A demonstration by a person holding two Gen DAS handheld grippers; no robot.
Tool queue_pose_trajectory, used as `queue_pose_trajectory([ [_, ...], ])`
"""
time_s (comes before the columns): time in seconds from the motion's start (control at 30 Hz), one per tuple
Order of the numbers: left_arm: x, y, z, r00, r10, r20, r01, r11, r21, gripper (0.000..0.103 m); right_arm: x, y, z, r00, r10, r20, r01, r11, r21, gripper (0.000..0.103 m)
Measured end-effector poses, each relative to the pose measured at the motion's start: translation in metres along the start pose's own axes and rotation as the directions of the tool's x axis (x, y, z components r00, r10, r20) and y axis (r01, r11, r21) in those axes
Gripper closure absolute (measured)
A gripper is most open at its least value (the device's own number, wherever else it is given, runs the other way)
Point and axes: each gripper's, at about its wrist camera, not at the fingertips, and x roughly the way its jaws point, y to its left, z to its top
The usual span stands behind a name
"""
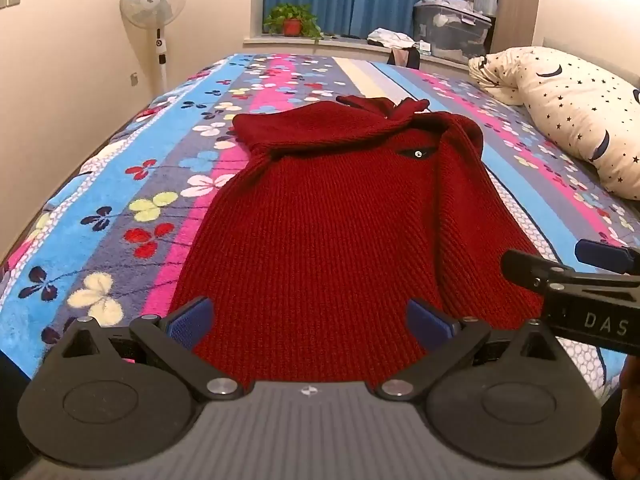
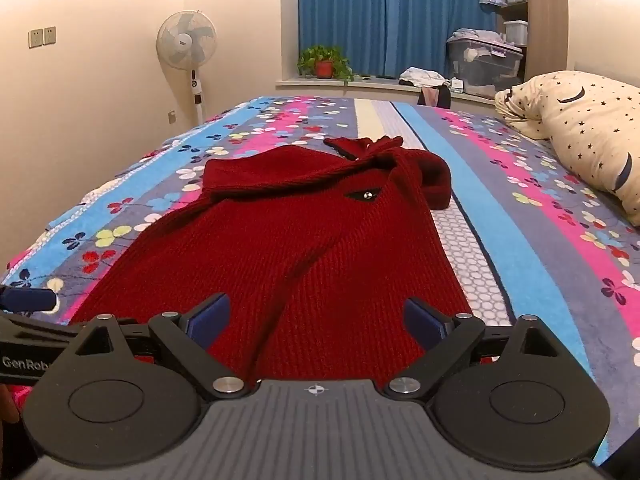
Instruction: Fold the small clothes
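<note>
A dark red knit sweater (image 1: 332,216) lies on the bed, hem towards me, sleeves folded across its top. It also shows in the right wrist view (image 2: 288,248). My left gripper (image 1: 310,320) is open and empty, its blue pads just above the near hem, left of centre. My right gripper (image 2: 316,318) is open and empty above the near hem on the right side. The right gripper shows at the right edge of the left wrist view (image 1: 580,280); the left gripper's finger shows at the left edge of the right wrist view (image 2: 28,300).
The bed has a striped, flowered blanket (image 1: 140,184). A star-patterned pillow (image 1: 576,108) lies at the right. A standing fan (image 1: 154,4) stands by the left wall. A potted plant (image 1: 292,20) and storage boxes (image 1: 452,28) sit on the window ledge.
</note>
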Motion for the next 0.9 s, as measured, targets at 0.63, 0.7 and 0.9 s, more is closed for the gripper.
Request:
queue_pose_trajectory([
  [0.63,-0.002,-0.003,-0.002,1.000,-0.006,-0.001,0.006,1.000,0.007,0.000,0.002,0.001,-0.003,1.000,0.008,-0.002,-0.008,1.000,-0.009,0.013],
  [0.7,-0.002,-0.003,-0.002,1.000,-0.006,-0.001,0.006,1.000,0.006,0.000,0.003,0.002,-0.002,1.000,0.003,-0.005,-0.003,1.000,-0.019,0.013],
  [0.9,-0.002,-0.003,-0.002,1.000,-0.006,0.000,0.006,1.000,0.008,0.000,0.003,0.002,-0.003,1.000,0.003,-0.006,-0.003,1.000,-0.018,0.013],
])
